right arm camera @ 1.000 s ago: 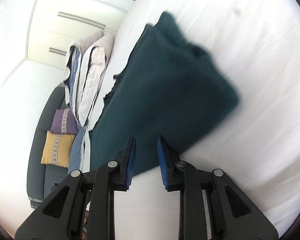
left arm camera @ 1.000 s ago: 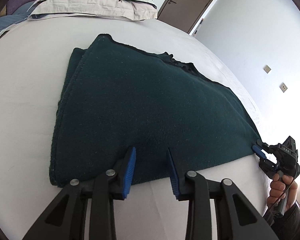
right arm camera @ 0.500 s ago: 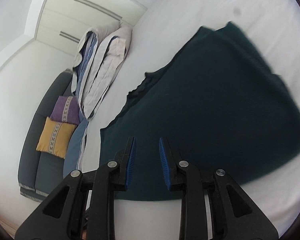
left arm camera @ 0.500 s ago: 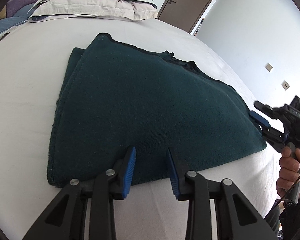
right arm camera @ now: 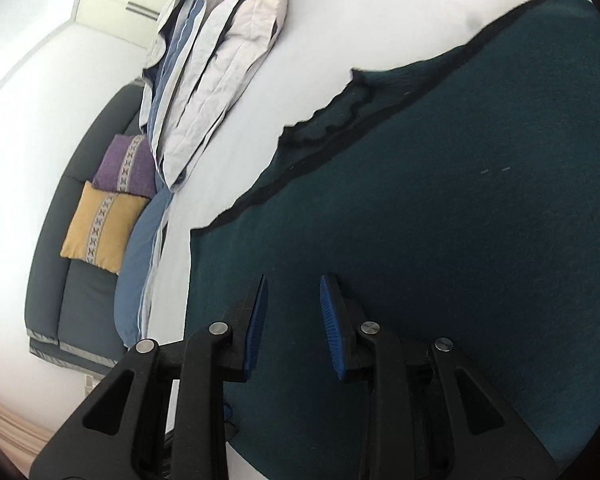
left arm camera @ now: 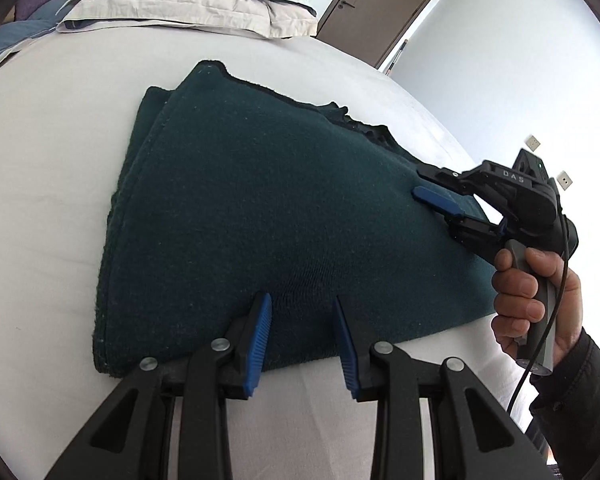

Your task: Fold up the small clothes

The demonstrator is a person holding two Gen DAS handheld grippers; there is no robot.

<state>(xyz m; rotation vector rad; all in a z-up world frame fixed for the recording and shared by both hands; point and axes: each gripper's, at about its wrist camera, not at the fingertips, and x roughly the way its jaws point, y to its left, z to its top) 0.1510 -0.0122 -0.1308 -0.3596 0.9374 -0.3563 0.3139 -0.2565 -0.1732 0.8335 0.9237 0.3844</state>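
A dark green folded knit garment (left arm camera: 268, 208) lies flat on the white bed (left arm camera: 40, 168). It also fills the right wrist view (right arm camera: 440, 240). My left gripper (left arm camera: 302, 320) is open and empty, its blue pads just over the garment's near edge. My right gripper (right arm camera: 292, 304) is open and empty, hovering over the garment's right part. It also shows in the left wrist view (left arm camera: 440, 204), held by a hand above the cloth's right side.
Stacked pillows and a folded duvet (left arm camera: 188, 4) lie at the head of the bed. A dark sofa with purple and yellow cushions (right arm camera: 104, 216) stands beyond the bed. A brown door (left arm camera: 384, 4) and a white wall are at the far right.
My right gripper has lifted from the garment's near right corner and moved inward over the cloth. My left gripper has stayed at the near edge. The garment has not moved.
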